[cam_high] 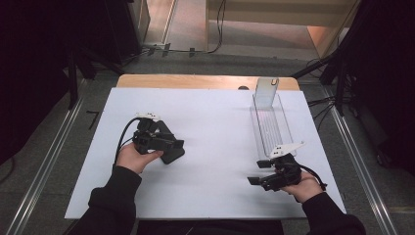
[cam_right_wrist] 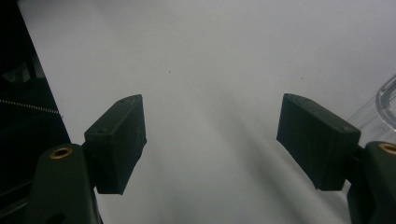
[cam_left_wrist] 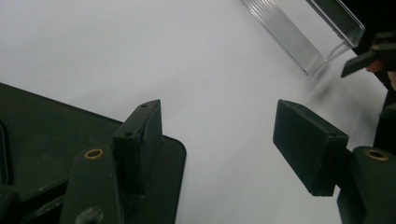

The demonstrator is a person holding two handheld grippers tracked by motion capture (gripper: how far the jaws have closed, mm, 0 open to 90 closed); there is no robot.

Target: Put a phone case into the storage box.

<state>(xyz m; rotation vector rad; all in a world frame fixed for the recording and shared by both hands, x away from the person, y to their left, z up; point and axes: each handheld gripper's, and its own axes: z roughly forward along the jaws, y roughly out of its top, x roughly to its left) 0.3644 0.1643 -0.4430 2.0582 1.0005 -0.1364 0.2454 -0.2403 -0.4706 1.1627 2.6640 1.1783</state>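
Note:
A flat black slab with rounded corners (cam_high: 172, 155) lies on the white table sheet (cam_high: 220, 122) at the left. My left gripper (cam_high: 177, 146) is directly over it, pointing right. In the left gripper view the slab (cam_left_wrist: 46, 135) lies under the left jaw, and the left gripper (cam_left_wrist: 217, 112) is open with only white sheet between its pads. My right gripper (cam_high: 257, 172) is low at the front right, pointing left. In the right gripper view it (cam_right_wrist: 211, 100) stands open over bare sheet.
A long clear plastic tray (cam_high: 271, 128) stands at the right of the sheet with a clear upright piece (cam_high: 265, 92) at its far end. It also shows in the left gripper view (cam_left_wrist: 299, 32) and the right gripper view (cam_right_wrist: 385, 105). The table's wooden far edge (cam_high: 195, 81) borders grey floor.

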